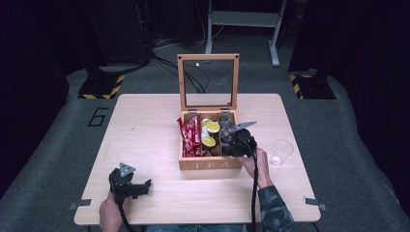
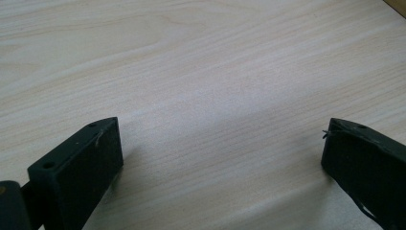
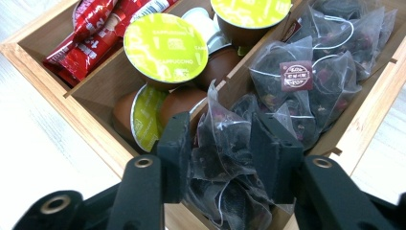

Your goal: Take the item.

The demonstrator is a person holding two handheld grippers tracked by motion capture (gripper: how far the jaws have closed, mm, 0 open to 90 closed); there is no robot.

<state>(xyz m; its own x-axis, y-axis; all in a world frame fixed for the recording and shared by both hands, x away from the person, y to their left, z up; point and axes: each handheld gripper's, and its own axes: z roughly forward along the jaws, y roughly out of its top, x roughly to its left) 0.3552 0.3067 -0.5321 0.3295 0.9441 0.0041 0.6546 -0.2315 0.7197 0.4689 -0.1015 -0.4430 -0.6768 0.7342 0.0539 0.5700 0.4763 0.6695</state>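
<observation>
A wooden tea box (image 1: pixel 210 164) marked TEA stands mid-table with its glass lid (image 1: pixel 208 81) raised. Red snack packets (image 3: pixel 91 38) fill its left compartment, green-lidded capsules (image 3: pixel 165 45) the middle one, and dark mesh tea bags (image 3: pixel 306 76) the right one. My right gripper (image 3: pixel 218 143) reaches into the right compartment, its jaws pressed on one tea bag (image 3: pixel 225 139) whose corner sticks up between them. In the high view the right gripper (image 1: pixel 227 138) is over the box's near right part. My left gripper (image 1: pixel 142 187) rests low over bare table (image 2: pixel 201 72) at the front left, jaws wide apart and holding nothing.
A clear plastic cup (image 1: pixel 283 151) stands on the table to the right of the box, close to the right hand. The light wooden table (image 1: pixel 145 125) has bare surface left of the box. Stands and cables lie on the floor behind.
</observation>
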